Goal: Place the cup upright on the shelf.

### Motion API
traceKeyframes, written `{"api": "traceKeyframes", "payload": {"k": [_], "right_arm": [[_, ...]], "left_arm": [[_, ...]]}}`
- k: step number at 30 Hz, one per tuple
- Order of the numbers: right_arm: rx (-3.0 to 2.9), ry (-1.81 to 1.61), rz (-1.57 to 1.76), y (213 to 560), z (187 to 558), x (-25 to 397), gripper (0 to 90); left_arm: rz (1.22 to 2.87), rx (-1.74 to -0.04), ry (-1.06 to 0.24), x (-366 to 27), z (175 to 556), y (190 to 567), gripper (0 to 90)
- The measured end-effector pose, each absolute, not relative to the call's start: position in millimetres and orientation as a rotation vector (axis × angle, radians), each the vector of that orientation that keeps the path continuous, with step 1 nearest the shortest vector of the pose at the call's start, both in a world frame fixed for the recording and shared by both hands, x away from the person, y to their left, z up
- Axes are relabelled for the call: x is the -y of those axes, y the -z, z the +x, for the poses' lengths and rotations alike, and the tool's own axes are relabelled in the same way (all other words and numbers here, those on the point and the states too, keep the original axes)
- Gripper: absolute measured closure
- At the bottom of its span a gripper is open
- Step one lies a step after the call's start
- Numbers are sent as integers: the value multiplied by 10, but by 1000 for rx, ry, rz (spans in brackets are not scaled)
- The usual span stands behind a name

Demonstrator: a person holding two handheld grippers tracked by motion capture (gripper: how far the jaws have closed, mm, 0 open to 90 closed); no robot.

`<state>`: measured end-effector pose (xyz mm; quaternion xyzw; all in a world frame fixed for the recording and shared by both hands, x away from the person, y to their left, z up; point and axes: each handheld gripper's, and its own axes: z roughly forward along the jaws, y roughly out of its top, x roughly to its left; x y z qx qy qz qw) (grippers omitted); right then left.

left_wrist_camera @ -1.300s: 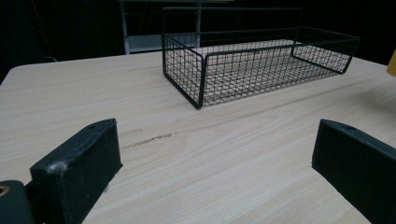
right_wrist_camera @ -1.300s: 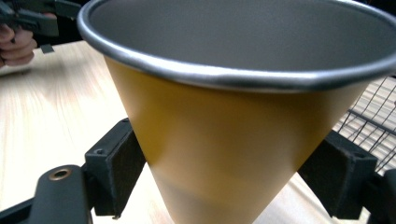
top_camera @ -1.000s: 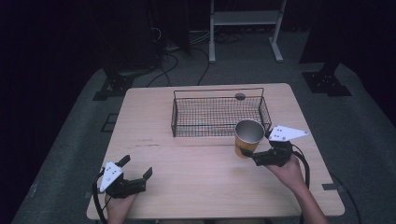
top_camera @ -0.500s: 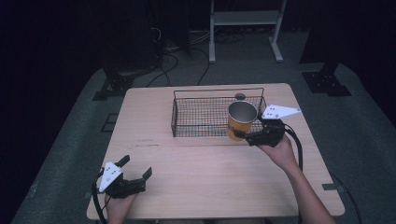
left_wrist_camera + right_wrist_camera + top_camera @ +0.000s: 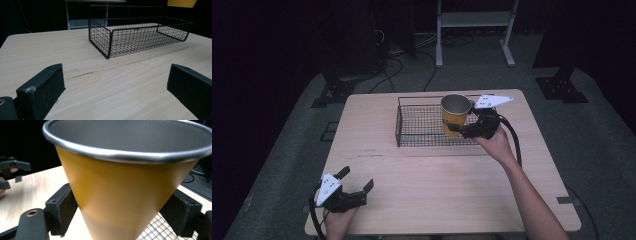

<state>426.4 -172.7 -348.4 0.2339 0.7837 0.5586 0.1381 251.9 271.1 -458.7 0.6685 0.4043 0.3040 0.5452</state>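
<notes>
A yellow metal cup [image 5: 454, 119] with a grey inside hangs upright over the right half of the black wire basket [image 5: 422, 131]. My right gripper [image 5: 463, 131] is shut on its tapered side, one pad on each flank of the cup [image 5: 120, 195]. In the left gripper view the cup's base [image 5: 181, 2] shows above the basket [image 5: 110, 40]. Near the table's front left corner my left gripper [image 5: 357, 178] rests open, low over bare wood, with nothing between its jaws [image 5: 116, 75]. It also shows far off in the right gripper view [image 5: 12, 170].
The light wooden table [image 5: 437, 190] carries the basket at its far middle, and the basket holds nothing else that I can see. A white metal stand [image 5: 474, 20] and cables sit on the dark floor behind the table.
My right gripper has lifted the cup from the table in front of the basket's right end and carried it away from me and leftward, over the basket. The left gripper has stayed put.
</notes>
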Motion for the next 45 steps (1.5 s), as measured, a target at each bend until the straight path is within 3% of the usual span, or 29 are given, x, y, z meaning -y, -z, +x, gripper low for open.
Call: {"api": "traceKeyframes", "payload": {"k": [11,20,45], "right_arm": [[-2301,-1575,701,3430,4626,1576,189],[-2320,-1558,769,3608,4879,1450,189],[-2392,-1439,917,3951,5108,1415,188]], "left_arm": [[1579,-959,-719,-2720,2519,4588,1],[1572,-963,-717,-2740,2513,4587,1],[1561,-963,-721,-2753,2500,4580,1]]}}
